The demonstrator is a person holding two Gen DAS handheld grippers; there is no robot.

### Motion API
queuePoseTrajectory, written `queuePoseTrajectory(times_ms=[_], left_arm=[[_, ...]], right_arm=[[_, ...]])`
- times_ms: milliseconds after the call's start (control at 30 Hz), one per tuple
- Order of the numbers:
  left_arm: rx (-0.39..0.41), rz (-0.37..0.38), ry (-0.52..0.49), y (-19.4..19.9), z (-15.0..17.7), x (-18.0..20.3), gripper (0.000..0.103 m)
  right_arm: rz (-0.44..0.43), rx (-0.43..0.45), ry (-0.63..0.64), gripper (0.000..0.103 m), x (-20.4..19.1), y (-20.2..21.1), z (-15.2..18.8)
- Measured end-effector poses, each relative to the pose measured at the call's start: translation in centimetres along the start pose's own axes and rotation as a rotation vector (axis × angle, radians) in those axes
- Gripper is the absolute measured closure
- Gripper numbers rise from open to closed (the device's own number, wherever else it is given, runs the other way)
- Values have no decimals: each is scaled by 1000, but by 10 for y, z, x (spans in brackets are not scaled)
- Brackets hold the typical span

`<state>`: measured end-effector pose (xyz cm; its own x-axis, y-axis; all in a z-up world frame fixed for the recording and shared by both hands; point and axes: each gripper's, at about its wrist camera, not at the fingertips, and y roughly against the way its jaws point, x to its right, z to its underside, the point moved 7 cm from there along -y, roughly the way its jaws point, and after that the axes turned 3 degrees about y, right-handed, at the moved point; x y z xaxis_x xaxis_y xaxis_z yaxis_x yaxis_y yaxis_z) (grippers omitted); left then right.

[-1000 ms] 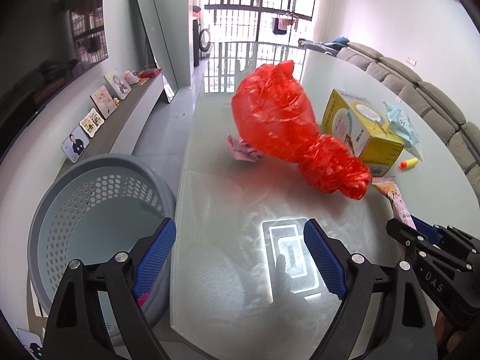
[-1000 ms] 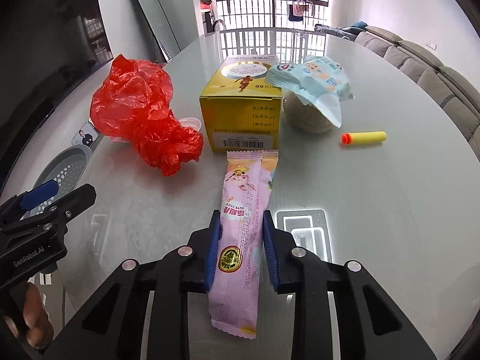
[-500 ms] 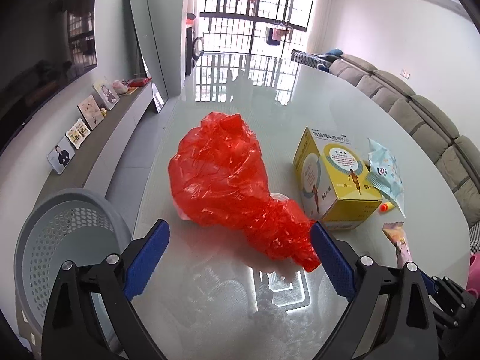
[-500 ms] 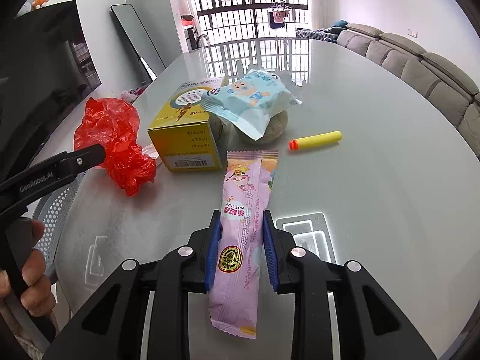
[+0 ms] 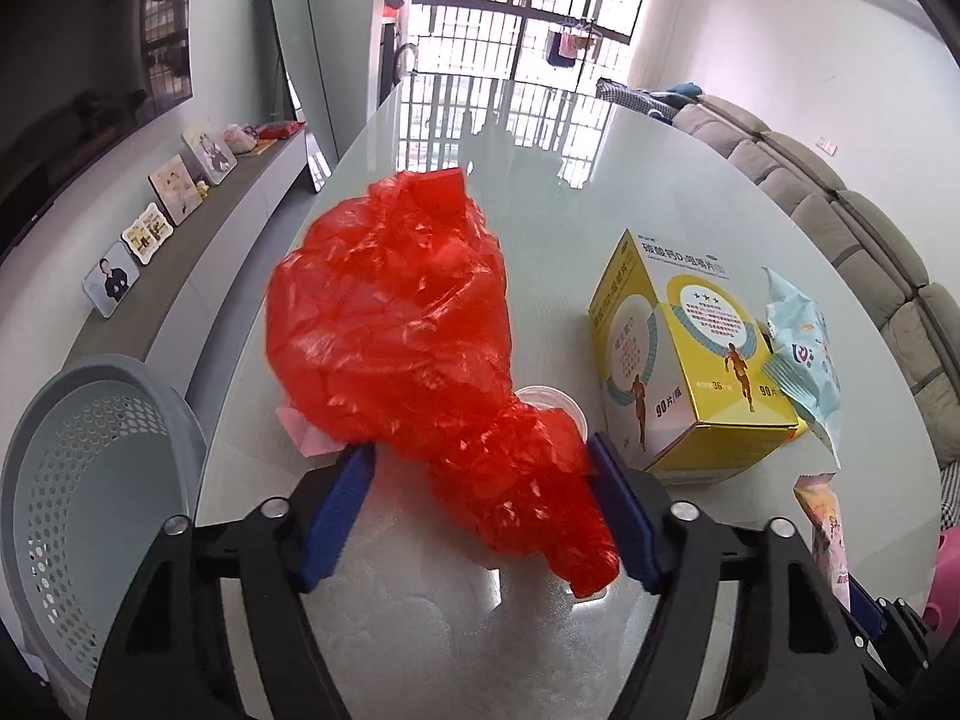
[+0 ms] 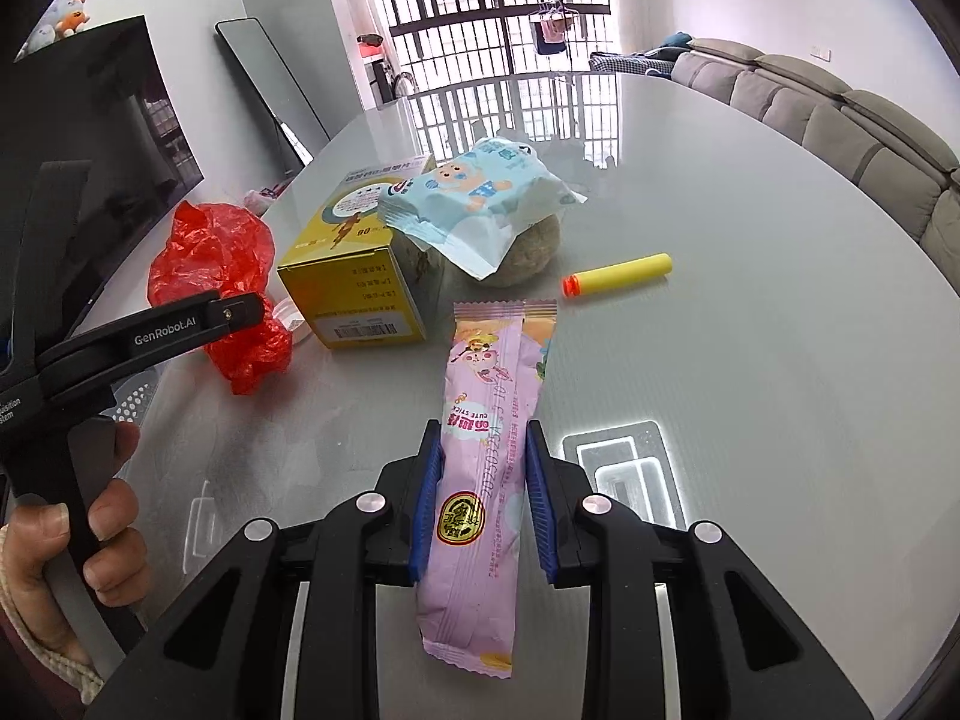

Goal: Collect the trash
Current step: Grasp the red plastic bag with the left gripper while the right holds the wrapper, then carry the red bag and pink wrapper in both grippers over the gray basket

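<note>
Straddling the crumpled red plastic bag (image 5: 420,360) on the glossy table (image 5: 690,180), the left gripper (image 5: 480,498) has been narrowing, its right pad touching (left contact unclear). Thin film could slip free. The right gripper (image 6: 480,504) clamps a pink snack wrapper (image 6: 486,480). The perforated grey basket (image 5: 90,480) is partly cropped.

plastic bag (image 5: 414,354): crinkled red
box (image 5: 690,372): yellow, white panels
snack wrapper (image 6: 486,480): pink, cartoon print
foam dart (image 6: 618,273): yellow, orange tip
basket (image 5: 78,480): grey, perforated
gripper pads (image 5: 336,516): blue
</note>
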<state>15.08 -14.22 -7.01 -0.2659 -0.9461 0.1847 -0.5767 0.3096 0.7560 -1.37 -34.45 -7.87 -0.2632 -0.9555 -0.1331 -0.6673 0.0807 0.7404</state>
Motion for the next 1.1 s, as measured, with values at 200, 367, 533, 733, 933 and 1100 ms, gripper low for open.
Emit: queuePoseTrajectory(times_ms=[200, 367, 533, 733, 933, 1100], left_arm=[[7, 9, -26, 8, 4, -1, 65], [26, 17, -32, 23, 8, -5, 72], [72, 15, -36, 48, 6, -14, 72], [109, 7, -32, 75, 8, -32, 72], [128, -34, -3, 91, 14, -67, 72], [128, -92, 31, 97, 23, -106, 72]], right_arm=[[-2, 5, -2, 77, -1, 1, 0], [-5, 16, 7, 77, -4, 6, 0], [-13, 34, 22, 77, -10, 14, -1], [-34, 43, 59, 77, -27, 19, -1], [-73, 49, 120, 77, -58, 21, -5], [-127, 39, 189, 77, -98, 16, -8]])
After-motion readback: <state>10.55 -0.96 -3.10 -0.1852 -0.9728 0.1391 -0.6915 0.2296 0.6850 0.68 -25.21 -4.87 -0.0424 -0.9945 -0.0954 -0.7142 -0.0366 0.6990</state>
